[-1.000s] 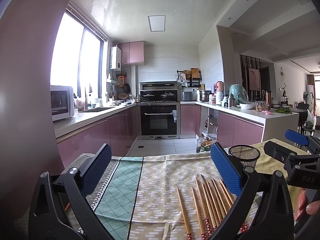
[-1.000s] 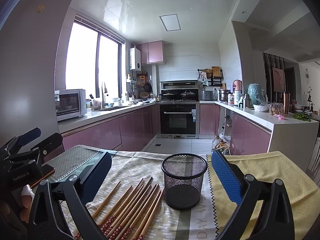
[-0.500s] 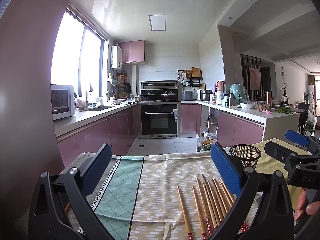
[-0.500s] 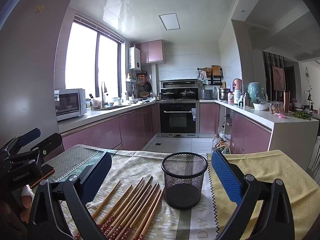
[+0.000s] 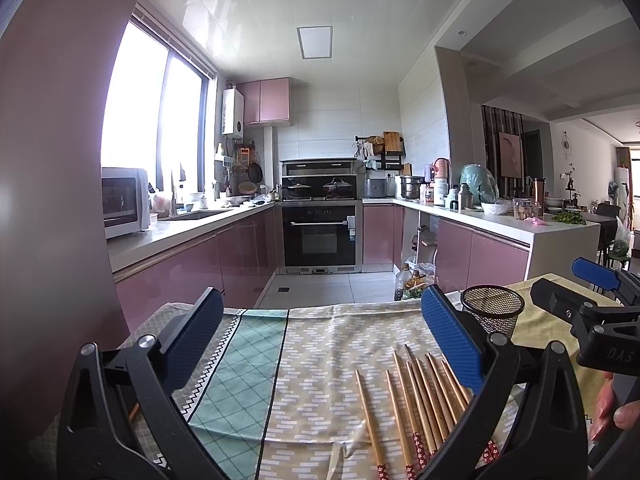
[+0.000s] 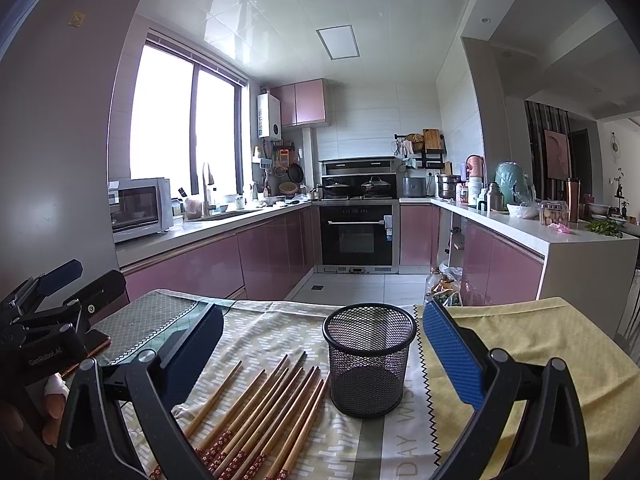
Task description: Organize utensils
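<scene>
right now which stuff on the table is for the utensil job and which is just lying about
For the job:
- wooden chopsticks, flat on the tablecloth
- black mesh holder, upright, empty
- left gripper and right gripper, both open

Lying about:
- microwave
- oven
- pots on the stove

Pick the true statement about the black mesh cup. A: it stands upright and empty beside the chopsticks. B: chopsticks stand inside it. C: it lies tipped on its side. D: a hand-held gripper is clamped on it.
A: the mesh cup stands upright with nothing inside, and the chopsticks lie flat on the cloth beside it.
</scene>
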Tool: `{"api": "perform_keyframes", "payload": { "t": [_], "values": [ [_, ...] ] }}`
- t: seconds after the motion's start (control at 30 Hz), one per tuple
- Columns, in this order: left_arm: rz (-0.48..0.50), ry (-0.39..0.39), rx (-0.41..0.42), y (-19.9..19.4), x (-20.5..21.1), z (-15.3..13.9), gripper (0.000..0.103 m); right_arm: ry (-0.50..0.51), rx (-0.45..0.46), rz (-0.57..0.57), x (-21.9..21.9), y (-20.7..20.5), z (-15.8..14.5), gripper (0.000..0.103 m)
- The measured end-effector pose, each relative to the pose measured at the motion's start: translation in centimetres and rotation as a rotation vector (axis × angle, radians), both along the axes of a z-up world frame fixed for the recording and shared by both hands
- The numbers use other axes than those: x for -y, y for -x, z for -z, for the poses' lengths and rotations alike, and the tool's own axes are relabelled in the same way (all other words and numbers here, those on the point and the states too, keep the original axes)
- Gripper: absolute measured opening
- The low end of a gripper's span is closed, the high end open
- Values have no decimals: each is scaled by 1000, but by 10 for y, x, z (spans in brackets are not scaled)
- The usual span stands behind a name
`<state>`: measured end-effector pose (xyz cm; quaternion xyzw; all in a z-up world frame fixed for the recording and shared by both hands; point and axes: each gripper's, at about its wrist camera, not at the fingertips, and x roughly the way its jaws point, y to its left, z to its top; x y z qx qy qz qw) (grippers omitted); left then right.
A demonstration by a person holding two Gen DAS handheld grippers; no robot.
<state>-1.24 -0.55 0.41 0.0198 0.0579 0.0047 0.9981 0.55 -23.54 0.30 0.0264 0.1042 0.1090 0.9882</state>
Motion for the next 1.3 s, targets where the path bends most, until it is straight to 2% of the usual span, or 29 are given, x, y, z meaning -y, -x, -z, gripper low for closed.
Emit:
{"api": "perform_keyframes", "payload": {
  "t": [0.33, 0.53, 0.67, 0.8, 0.93, 1.07, 1.3],
  "values": [
    [-4, -1, -14, -3, -2, 10, 97, -1, -11, -3, 1, -1, 1, 96],
    [-5, -6, -53, -6, -4, 16, 97, 7, -58, -24, 1, -6, 6, 96],
    [20, -9, -116, -15, -7, 17, 97, 27, -142, -54, -1, -15, 14, 96],
    [62, -25, -235, -30, -11, 28, 97, 68, -305, -98, -6, -32, 35, 94],
    [101, -57, -385, -52, -11, 44, 96, 95, -465, -113, -13, -48, 61, 78],
    [149, -86, -494, -68, -4, 63, 87, 85, -569, -131, -17, -60, 80, 66],
    [204, -111, -641, -95, 11, 91, 71, 124, -645, -135, -29, -71, 93, 44]
  ]
}}
